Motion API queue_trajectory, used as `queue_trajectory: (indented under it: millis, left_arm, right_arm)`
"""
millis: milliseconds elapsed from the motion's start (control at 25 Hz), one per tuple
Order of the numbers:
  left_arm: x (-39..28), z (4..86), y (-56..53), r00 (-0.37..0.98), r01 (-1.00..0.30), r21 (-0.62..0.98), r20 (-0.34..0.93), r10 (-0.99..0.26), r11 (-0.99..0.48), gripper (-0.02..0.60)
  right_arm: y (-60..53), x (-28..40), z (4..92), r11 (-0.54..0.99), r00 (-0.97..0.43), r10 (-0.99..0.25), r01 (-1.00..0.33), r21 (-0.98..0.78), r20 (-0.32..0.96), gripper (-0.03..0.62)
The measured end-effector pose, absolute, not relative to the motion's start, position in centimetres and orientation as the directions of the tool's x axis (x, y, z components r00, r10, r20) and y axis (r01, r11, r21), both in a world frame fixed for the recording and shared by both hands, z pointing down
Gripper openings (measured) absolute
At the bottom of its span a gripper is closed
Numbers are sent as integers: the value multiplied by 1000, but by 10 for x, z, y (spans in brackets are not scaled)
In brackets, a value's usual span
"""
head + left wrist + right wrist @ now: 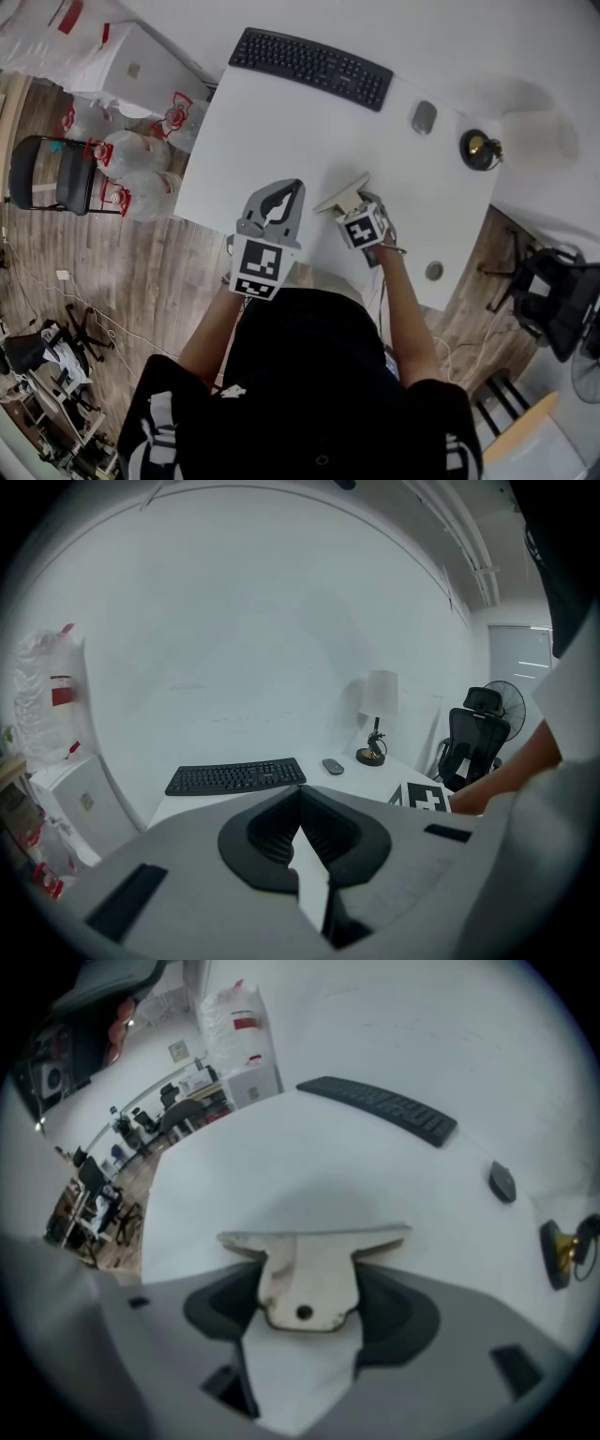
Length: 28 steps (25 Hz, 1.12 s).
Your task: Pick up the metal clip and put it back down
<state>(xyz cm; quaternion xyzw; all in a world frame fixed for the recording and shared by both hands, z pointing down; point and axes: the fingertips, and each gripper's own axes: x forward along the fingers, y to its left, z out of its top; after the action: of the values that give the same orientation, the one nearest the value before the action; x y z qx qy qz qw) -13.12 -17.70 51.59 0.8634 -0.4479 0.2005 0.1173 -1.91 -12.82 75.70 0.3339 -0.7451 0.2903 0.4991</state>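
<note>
Right claw (311,1277) is clamped on the flat, pale T-shaped metal clip (314,1241), with the crossbar sticking out past the tips, over the near part of the white desk (281,122). Left claw (300,803) is pinched together with nothing in it and hangs just beside the right one. At the far edge of the desk are a black keyboard (311,67), a grey mouse (424,117) and a lamp with a dark round base (480,148). Around the desk: brown wood-plank floor (141,272), a black chair (52,173) and clear bags with red handles (131,155) to the left.
</note>
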Motion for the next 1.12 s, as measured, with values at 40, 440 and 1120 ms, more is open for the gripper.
queue_trajectory:
  millis: [40, 440, 1120]
  left_arm:
    - [-131, 516, -177, 519, -821, 23, 450, -727, -571, 23]
    - [-133, 512, -180, 519, -822, 23, 439, -733, -569, 23]
    - [-130, 498, -177, 522, -822, 4, 406, -750, -569, 23]
  right_arm:
    - [-128, -19, 757, 609, -278, -208, -787, -98, 938, 295]
    - [-131, -18, 756, 599, -249, -209, -797, -77, 946, 295]
    - [-128, -17, 716, 563, -309, -262, -818, -115, 914, 295]
